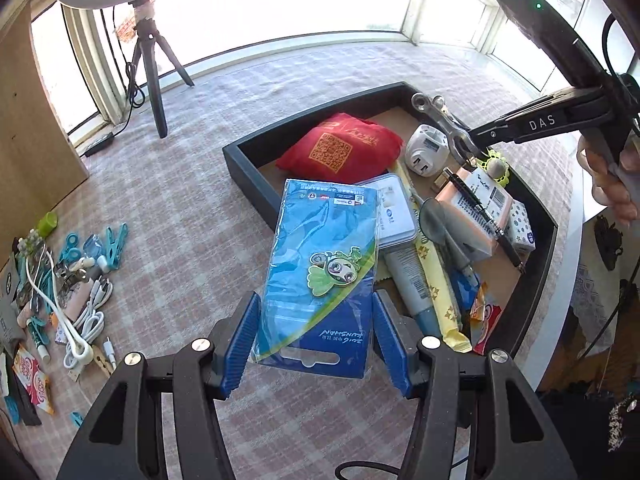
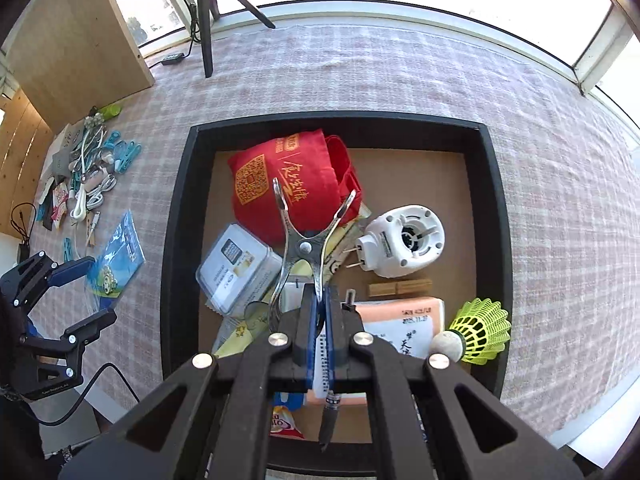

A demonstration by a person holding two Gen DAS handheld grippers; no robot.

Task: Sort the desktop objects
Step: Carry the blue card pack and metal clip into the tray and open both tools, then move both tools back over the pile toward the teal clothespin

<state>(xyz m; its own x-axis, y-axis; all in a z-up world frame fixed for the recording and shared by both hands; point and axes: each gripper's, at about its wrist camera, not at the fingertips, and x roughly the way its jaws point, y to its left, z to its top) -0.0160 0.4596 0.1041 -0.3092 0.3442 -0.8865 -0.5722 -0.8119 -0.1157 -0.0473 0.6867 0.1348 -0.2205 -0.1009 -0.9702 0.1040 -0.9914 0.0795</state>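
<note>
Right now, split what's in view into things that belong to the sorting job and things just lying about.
In the job:
- blue badge card, between the left gripper jaws
- metal clip, in the right gripper jaws
- black tray of items
- pile of clips and cables

Lying about:
- tripod
- wooden board

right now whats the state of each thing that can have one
left gripper: jaws closed on the blue card pack, held up off the tablecloth
right gripper: jaws shut on the metal clip, lifted over the black tray
metal clip: hanging free, touching nothing below
red bag: folded, lying in the tray
pen: capped, lying on the notebook
</note>
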